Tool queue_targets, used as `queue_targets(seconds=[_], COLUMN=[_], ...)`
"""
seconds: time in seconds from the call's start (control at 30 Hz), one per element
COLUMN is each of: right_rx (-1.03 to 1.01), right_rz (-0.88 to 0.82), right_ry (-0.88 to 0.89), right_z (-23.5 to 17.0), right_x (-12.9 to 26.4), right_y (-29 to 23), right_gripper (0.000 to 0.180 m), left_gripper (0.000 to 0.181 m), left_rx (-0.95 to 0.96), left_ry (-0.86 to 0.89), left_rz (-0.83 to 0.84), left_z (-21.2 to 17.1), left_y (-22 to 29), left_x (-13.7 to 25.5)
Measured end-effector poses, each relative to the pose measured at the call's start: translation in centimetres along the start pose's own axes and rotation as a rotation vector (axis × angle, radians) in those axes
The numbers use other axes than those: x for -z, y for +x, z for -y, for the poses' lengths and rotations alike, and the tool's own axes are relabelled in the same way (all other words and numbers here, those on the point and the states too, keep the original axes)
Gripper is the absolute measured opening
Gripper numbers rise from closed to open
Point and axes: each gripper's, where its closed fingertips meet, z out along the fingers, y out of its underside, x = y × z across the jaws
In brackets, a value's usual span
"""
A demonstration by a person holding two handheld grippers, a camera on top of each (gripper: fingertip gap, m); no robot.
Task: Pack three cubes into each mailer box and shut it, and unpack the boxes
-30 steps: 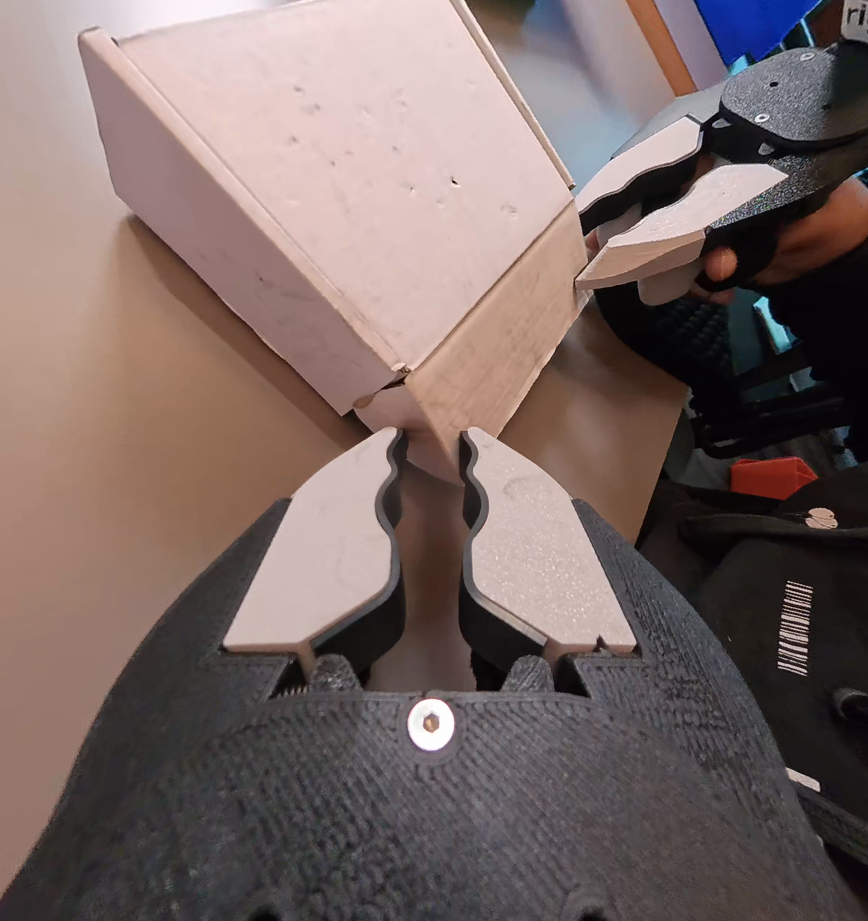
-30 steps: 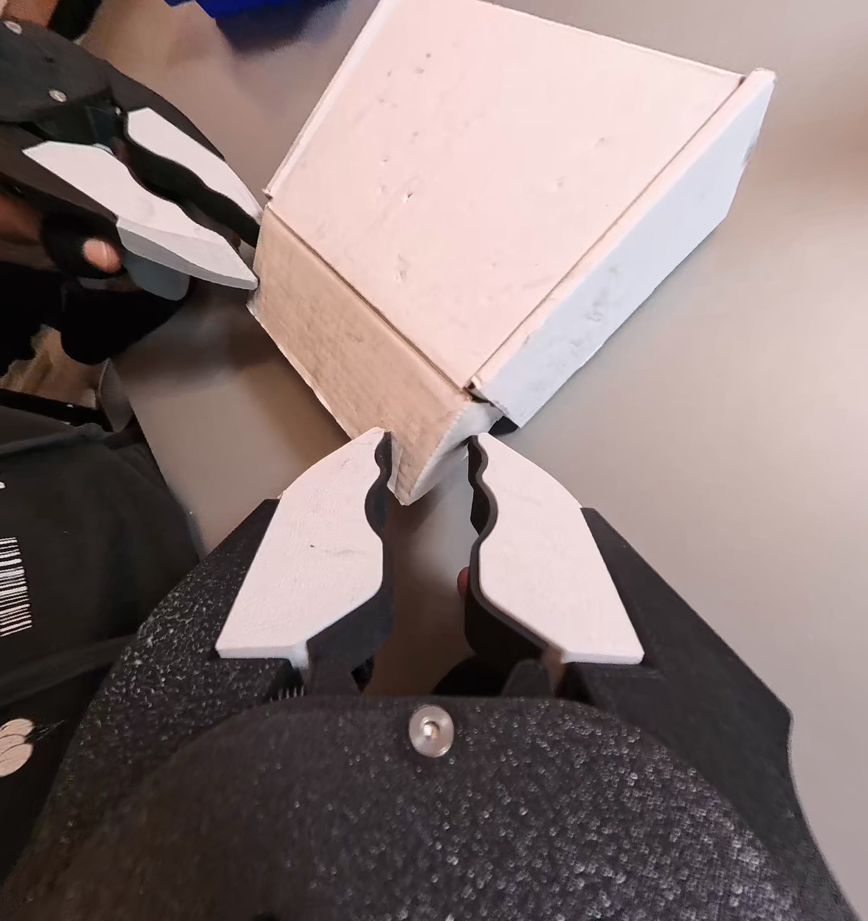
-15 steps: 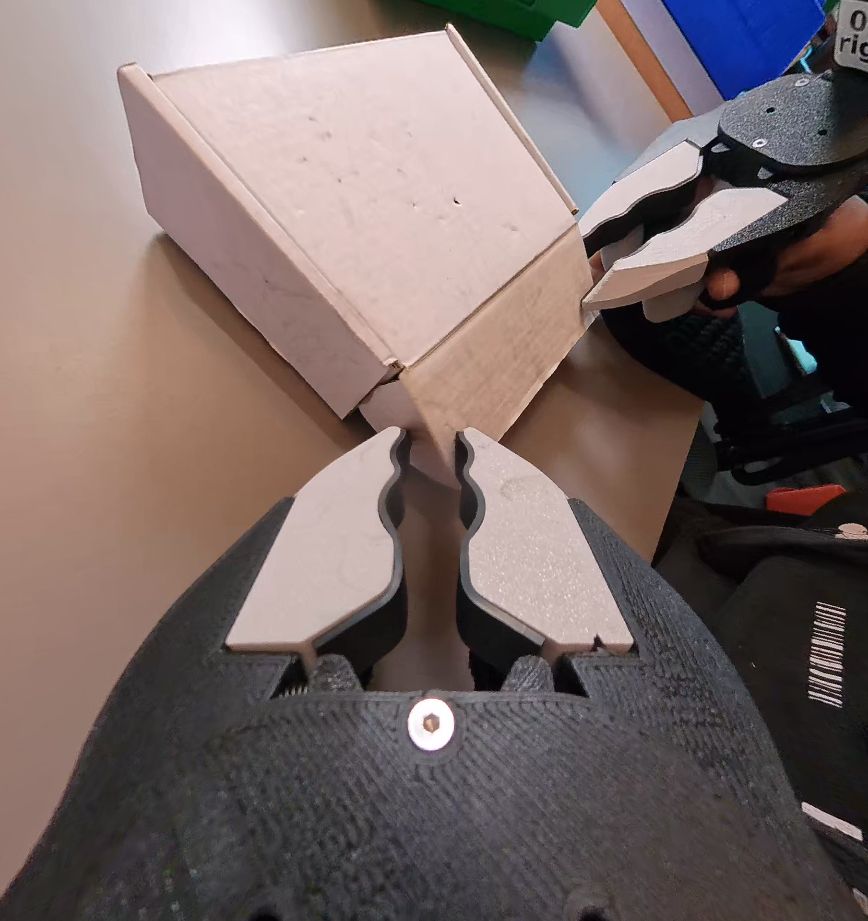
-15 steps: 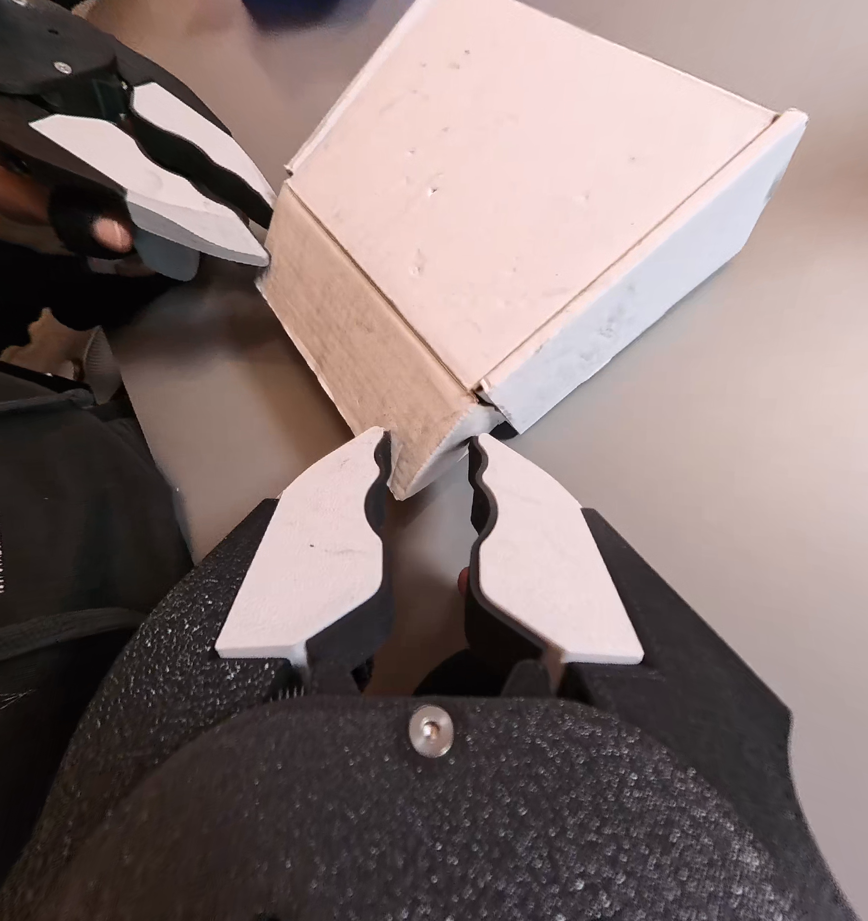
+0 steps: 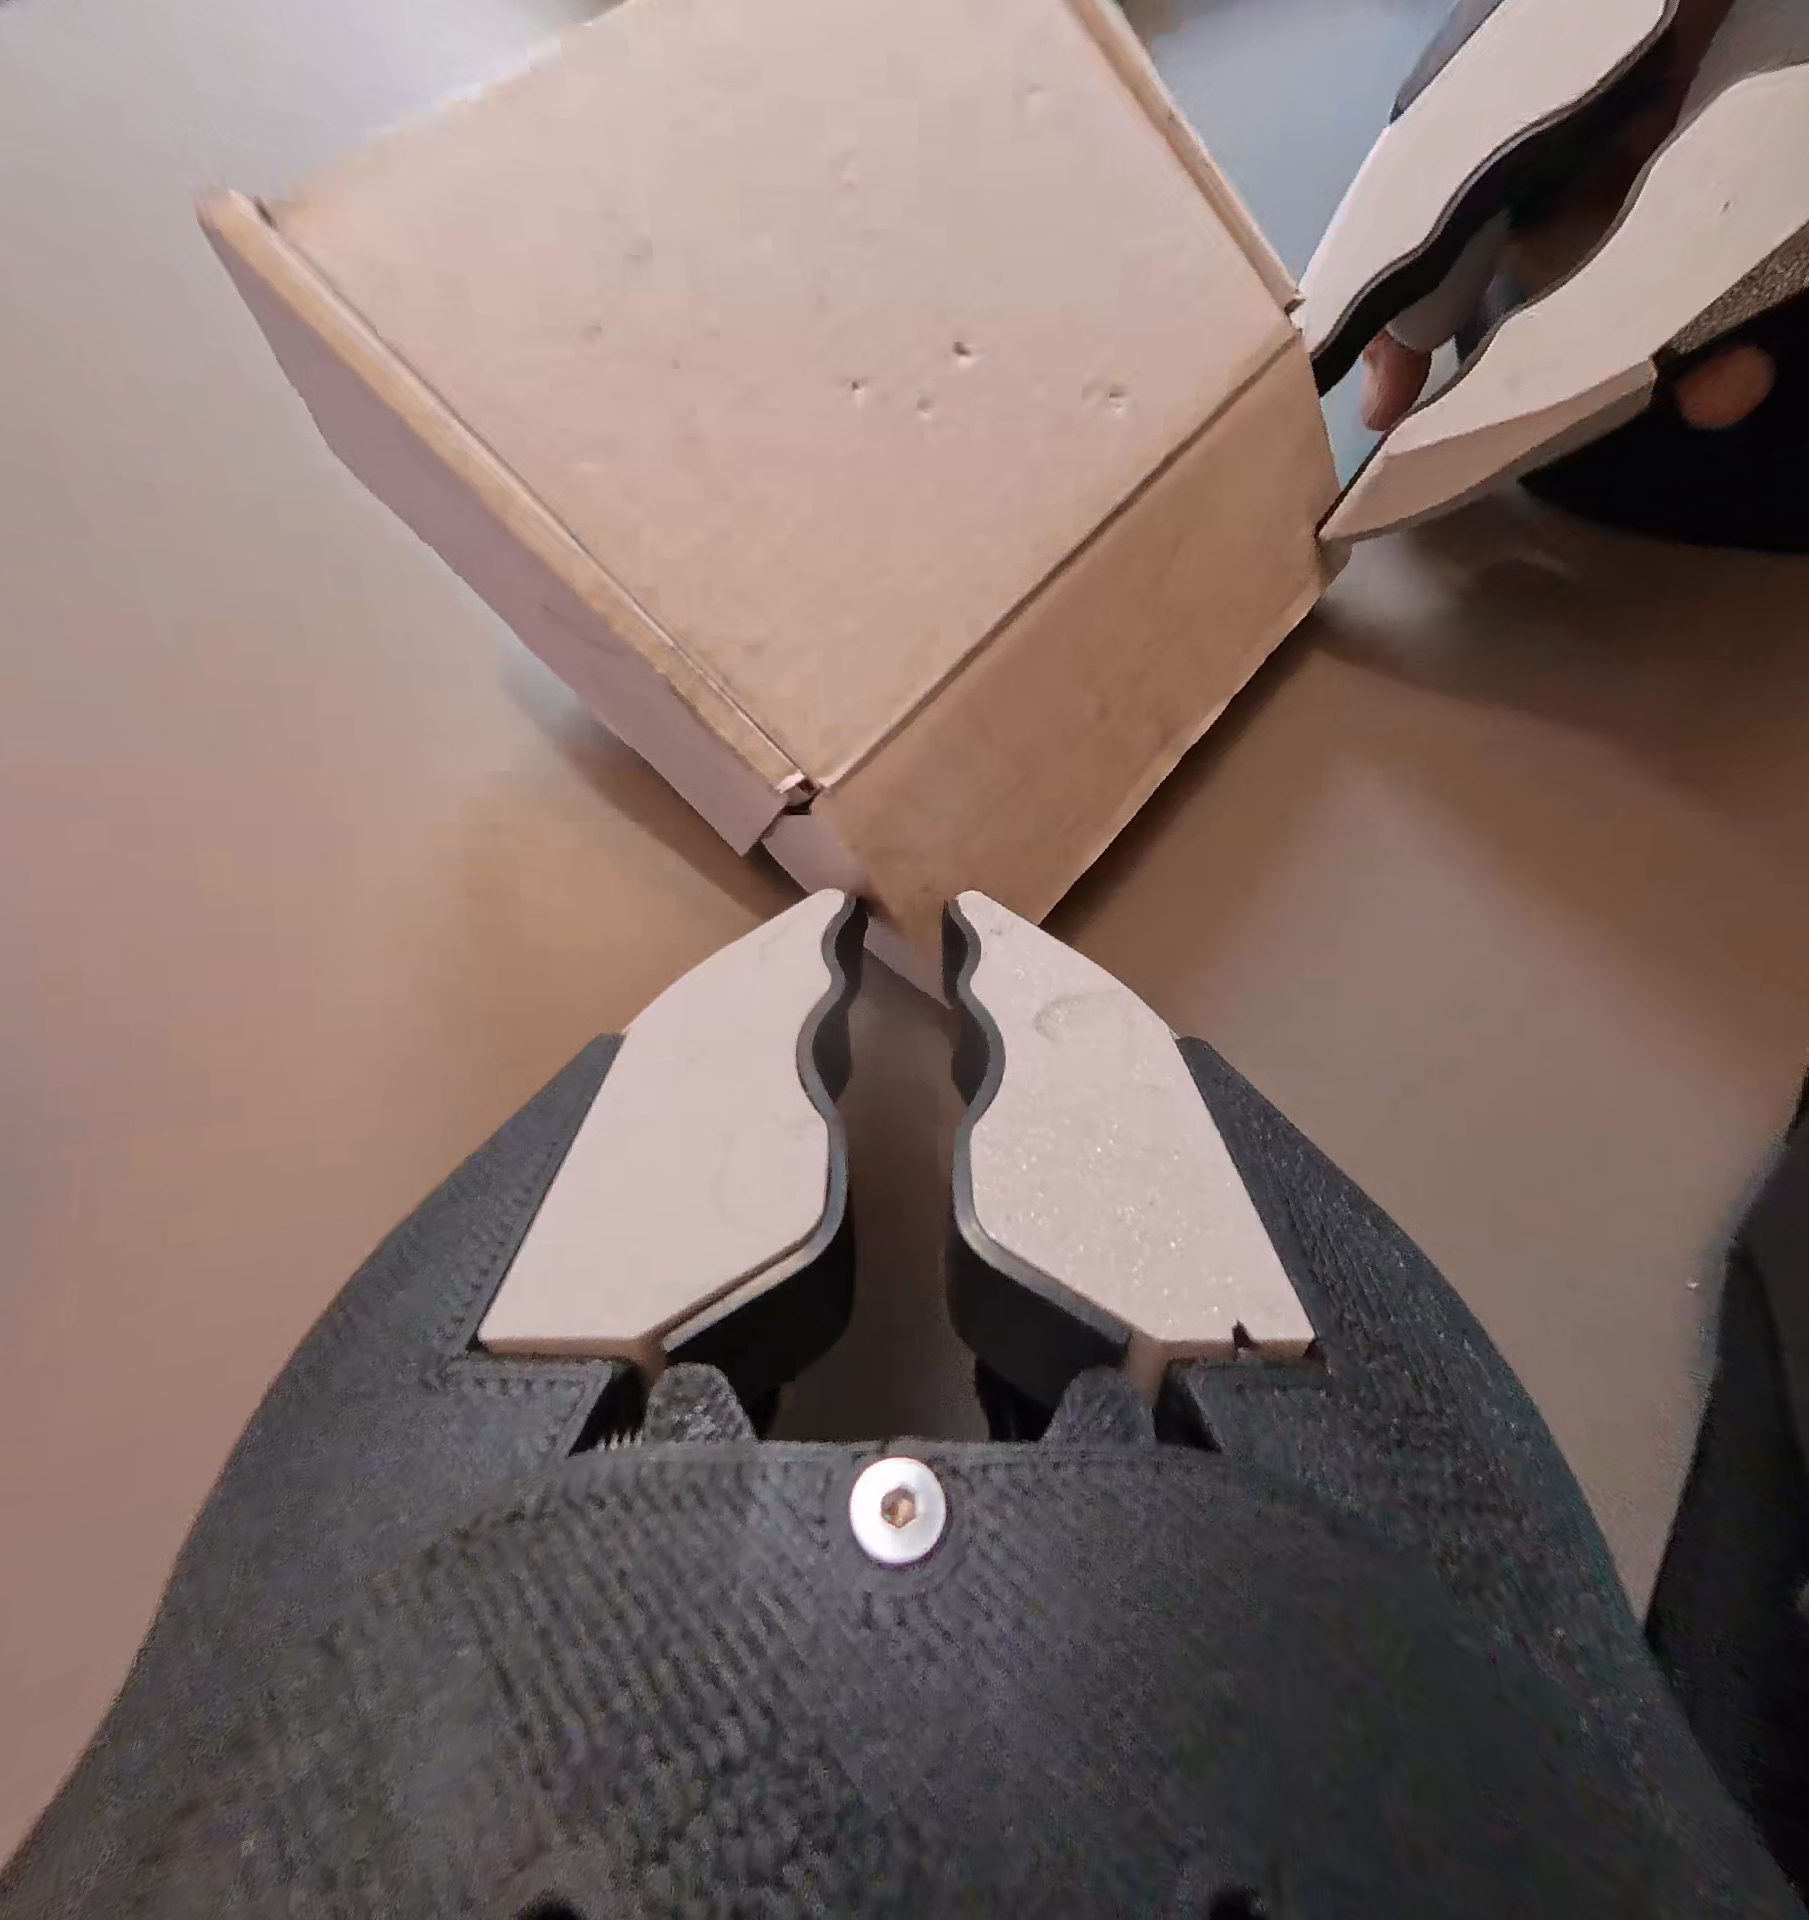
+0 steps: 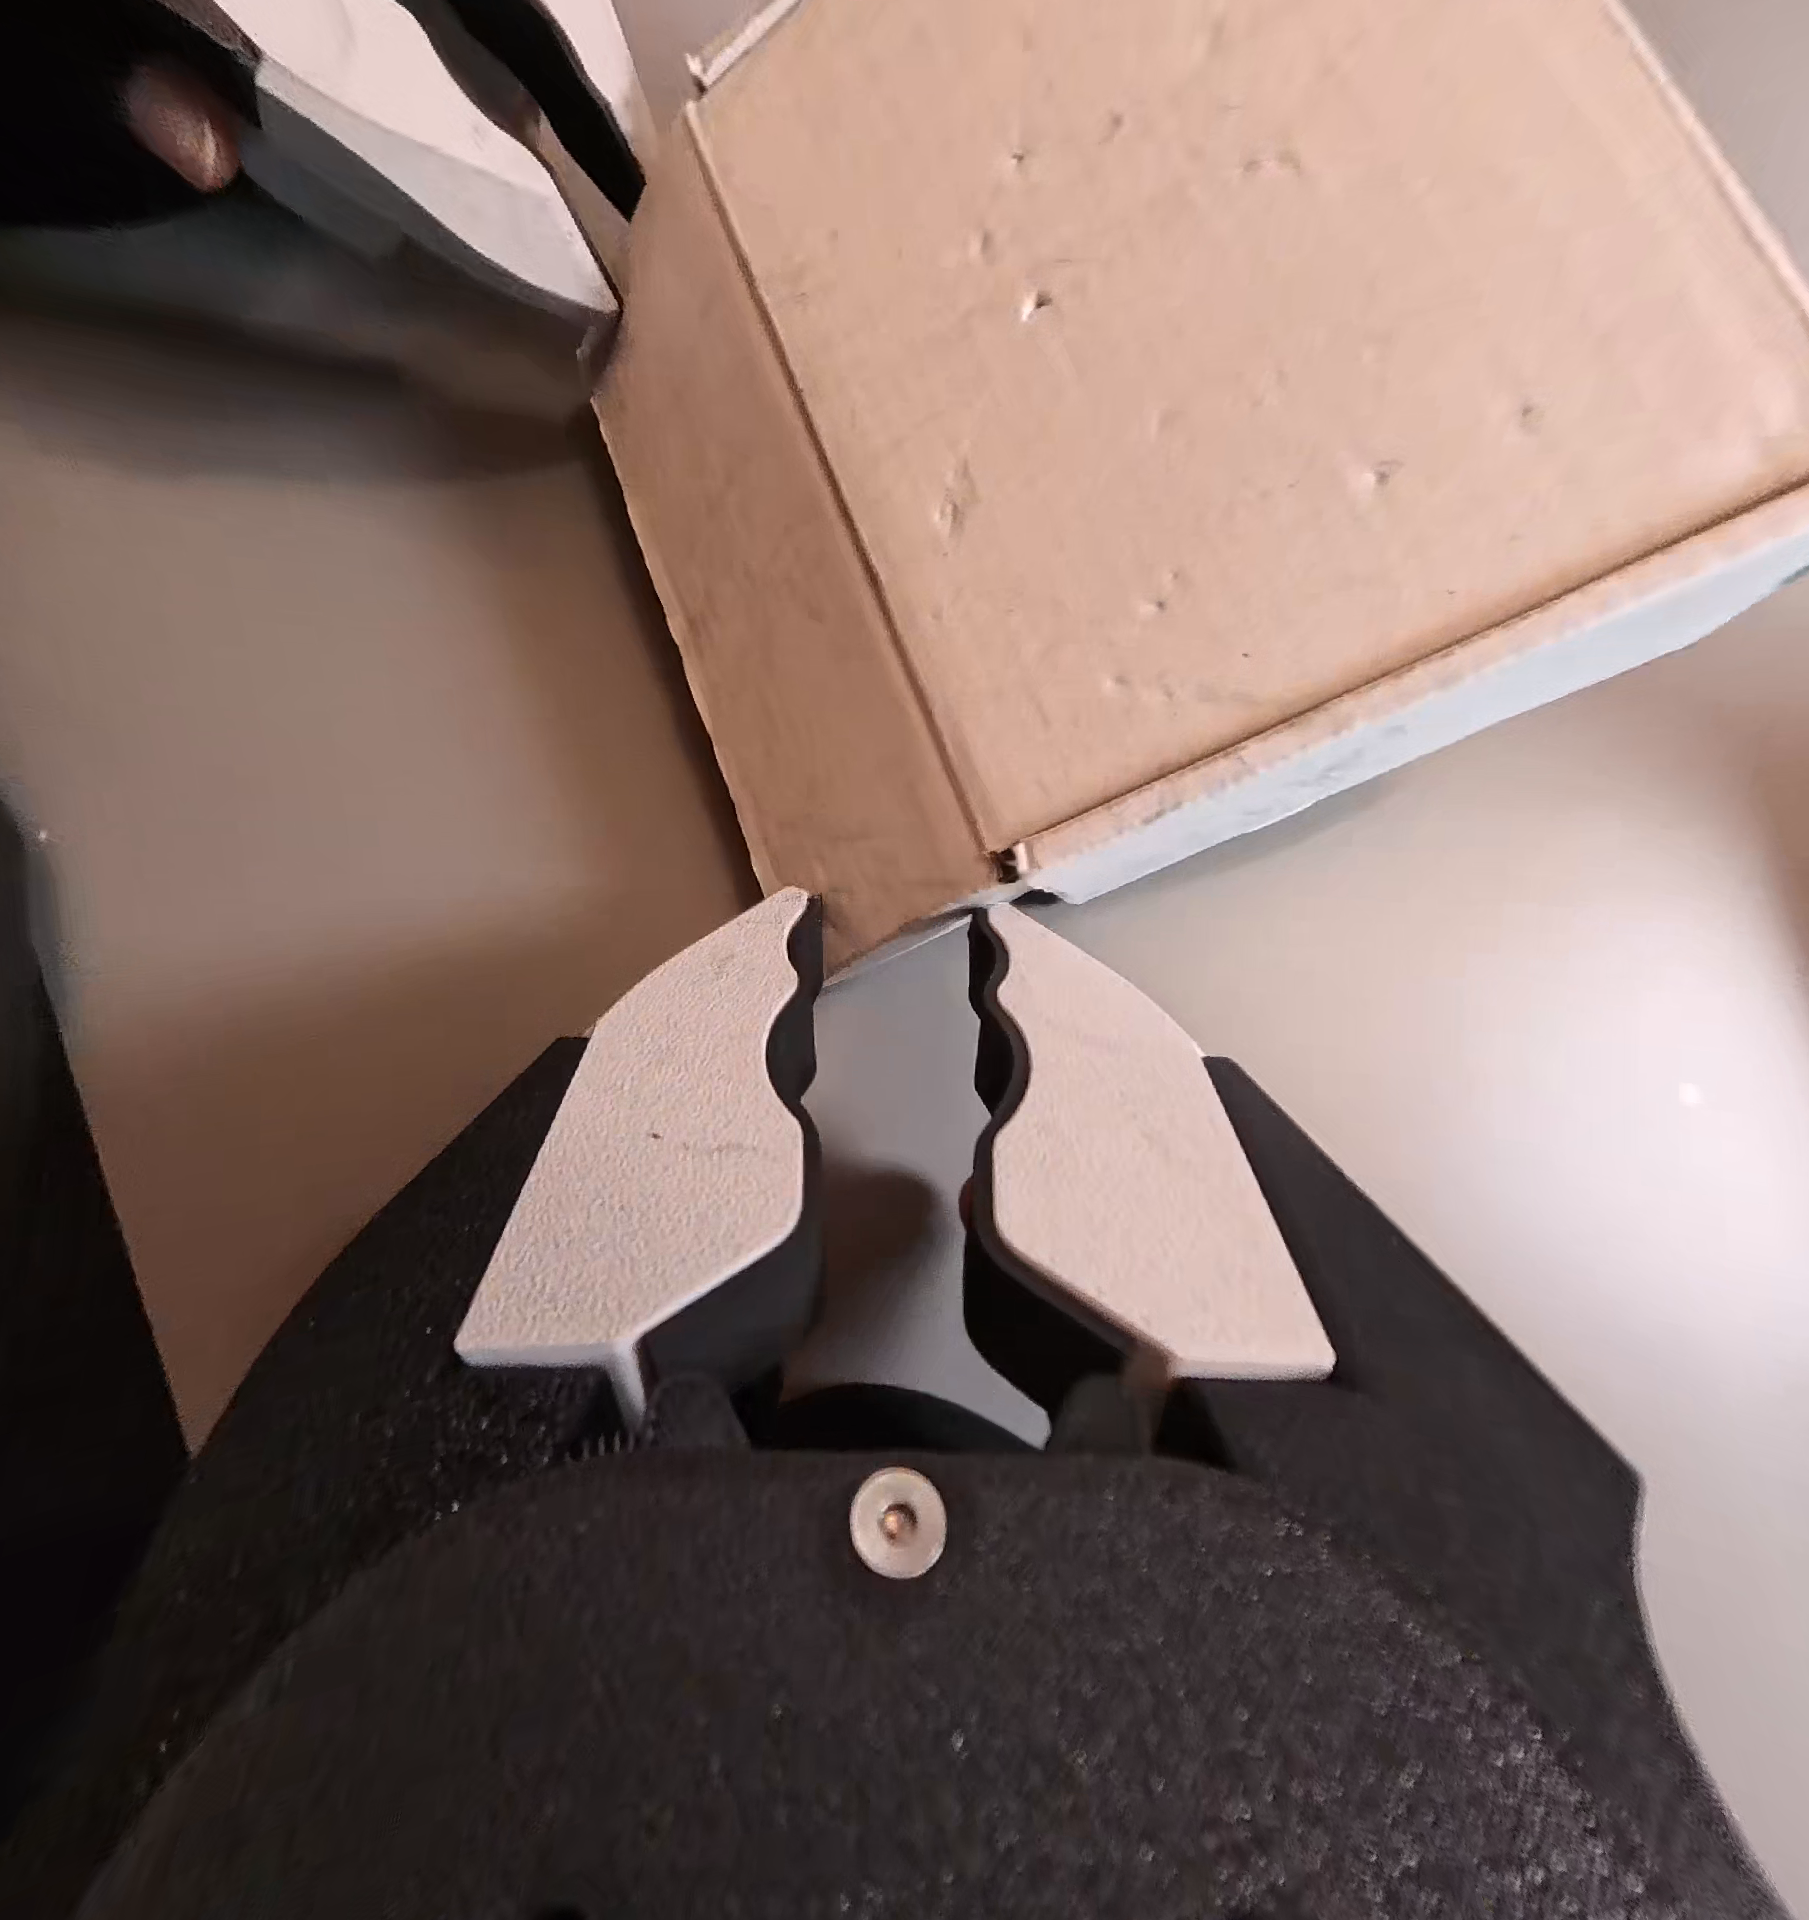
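A shut brown cardboard mailer box [image 5: 827, 395] lies on the tan table [image 5: 204, 935]; its lid is dented. My left gripper [image 5: 900, 925] has its fingertips on either side of the box's near left corner, shut on it. My right gripper [image 6: 895, 914] holds the near right corner of the same box [image 6: 1243, 416] the same way. Each gripper shows in the other's view at the opposite corner: the right gripper in the left wrist view [image 5: 1331, 436], the left gripper in the right wrist view [image 6: 614, 260]. No cubes are in view.
The table's near edge runs close behind both grippers, with a person's dark clothing [image 5: 1793, 1351] beyond it, also seen in the right wrist view [image 6: 6, 1143]. Gloved hands [image 5: 1710, 384] hold the grippers. Bare table [image 6: 1502, 1039] lies left and right of the box.
Both grippers kept hold of the corners and now look down on the box more steeply and from closer. The coloured bins behind the box have left the view.
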Motion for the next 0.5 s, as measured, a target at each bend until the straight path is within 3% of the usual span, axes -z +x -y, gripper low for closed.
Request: queue_targets(seconds=[0.03,0.23,0.33,0.5], right_rx=[0.004,0.011,0.011,0.018], right_rz=[-0.010,-0.048,-0.063,-0.092], right_ry=[0.004,0.024,0.039,0.028], right_z=[0.1,0.8,1.2,1.3], right_x=[0.0,-0.1,0.0,-0.2], right_y=[0.3,1.6,2.2,3.8], right_gripper=[0.026,0.026,0.032,0.055], left_gripper=[0.011,0.017,0.036,0.065], left_rx=[-0.016,-0.027,-0.041,-0.083], left_ry=[0.000,0.008,0.024,0.039], left_rz=[0.011,0.027,0.073,0.052], left_z=[0.1,0.7,1.0,1.4], left_y=[-0.3,-1.4,-2.5,-4.0], left_x=[0.0,-0.2,-0.1,-0.6])
